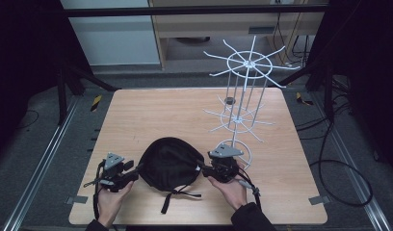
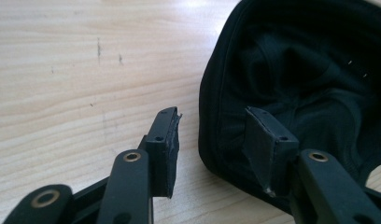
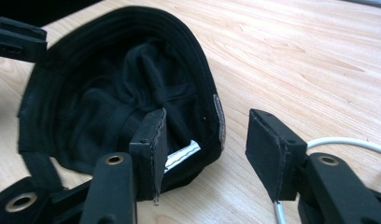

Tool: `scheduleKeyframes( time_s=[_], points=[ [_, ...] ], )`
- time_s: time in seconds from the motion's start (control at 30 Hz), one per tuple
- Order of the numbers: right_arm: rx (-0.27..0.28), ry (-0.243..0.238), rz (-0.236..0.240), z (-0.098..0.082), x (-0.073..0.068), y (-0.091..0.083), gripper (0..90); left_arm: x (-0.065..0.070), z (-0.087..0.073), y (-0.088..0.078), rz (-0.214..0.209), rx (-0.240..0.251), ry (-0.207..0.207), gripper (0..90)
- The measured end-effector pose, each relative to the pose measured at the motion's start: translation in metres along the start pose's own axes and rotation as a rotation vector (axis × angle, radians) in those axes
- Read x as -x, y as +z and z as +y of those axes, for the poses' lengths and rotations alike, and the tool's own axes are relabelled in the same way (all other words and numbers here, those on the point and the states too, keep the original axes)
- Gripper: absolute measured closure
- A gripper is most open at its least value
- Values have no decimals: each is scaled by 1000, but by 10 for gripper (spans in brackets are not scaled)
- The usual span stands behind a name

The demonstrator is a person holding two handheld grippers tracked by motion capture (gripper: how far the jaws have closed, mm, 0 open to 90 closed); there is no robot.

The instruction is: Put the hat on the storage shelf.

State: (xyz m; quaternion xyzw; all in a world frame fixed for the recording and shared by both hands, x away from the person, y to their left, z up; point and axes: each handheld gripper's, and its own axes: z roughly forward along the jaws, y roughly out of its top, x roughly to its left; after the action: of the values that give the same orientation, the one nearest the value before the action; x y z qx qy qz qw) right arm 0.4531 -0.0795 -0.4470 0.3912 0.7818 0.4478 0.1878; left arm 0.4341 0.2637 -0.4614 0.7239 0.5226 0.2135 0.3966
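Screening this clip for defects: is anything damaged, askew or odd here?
Only the black fabric cap lies upside down on the wooden table, hollow up, strap trailing. The white wire rack stands upright; the left gripper and right gripper straddle the rim, open.

Black cap (image 1: 169, 161), white rack (image 1: 242, 91), pale woodgrain table (image 1: 151, 110).

Left hand-held gripper (image 1: 135, 169) low at the near left, jaws parted and pointing right, right hand-held gripper (image 1: 203, 168) opposite, jaws parted and pointing left, a hand (image 1: 110, 199) behind each, forearms entering from below
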Motion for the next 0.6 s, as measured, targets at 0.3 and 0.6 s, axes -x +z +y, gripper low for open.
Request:
scheduleKeyframes(
  time_s=[0.3,0.6],
  points=[
    [-39,25,7,-8,7,16,478,-5,-5,9,-18,-70,-35,681],
    [-99,44,52,-15,1,28,550,-3,-7,15,-12,-108,-16,804]
  ],
)
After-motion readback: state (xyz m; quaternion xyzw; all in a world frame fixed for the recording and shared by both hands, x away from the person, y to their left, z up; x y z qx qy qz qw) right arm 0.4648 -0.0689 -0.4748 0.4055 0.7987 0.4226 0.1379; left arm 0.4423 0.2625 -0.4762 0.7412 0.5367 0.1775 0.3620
